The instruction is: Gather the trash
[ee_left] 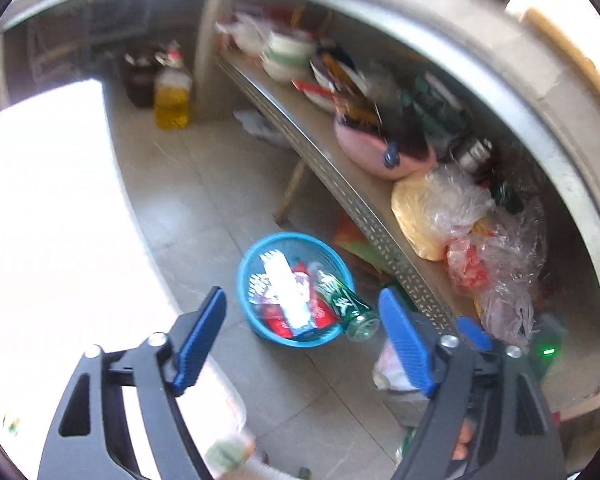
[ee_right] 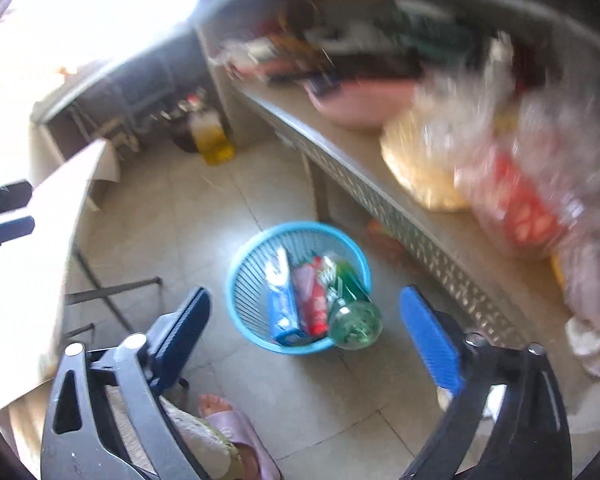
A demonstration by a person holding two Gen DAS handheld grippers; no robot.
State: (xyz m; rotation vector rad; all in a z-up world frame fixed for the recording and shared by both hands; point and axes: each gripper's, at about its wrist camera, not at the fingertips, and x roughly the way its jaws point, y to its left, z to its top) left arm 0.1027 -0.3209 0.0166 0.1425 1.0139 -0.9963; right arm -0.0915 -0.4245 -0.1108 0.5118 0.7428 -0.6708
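My right gripper point(ee_right: 304, 332) hangs spread wide and empty, my slippered foot point(ee_right: 228, 420) below it; my left gripper point(ee_left: 300, 336) gapes too. Farther off on the tiles sits the blue basket point(ee_right: 240, 280) (green bottle point(ee_right: 354, 320), toothpaste box point(ee_right: 282, 300), red wrapper point(ee_right: 314, 300) inside), left of the metal shelf point(ee_right: 400, 228).

My right gripper point(ee_right: 304, 332) is spread wide with nothing in it, hanging over the blue basket point(ee_right: 244, 300) on the tile floor. In the basket there's a green bottle point(ee_right: 354, 320) poking over the near rim, a red wrapper point(ee_right: 314, 300) left of it, and a blue-and-white box point(ee_right: 280, 300) further left. Just behind the basket runs a metal shelf point(ee_right: 380, 200).
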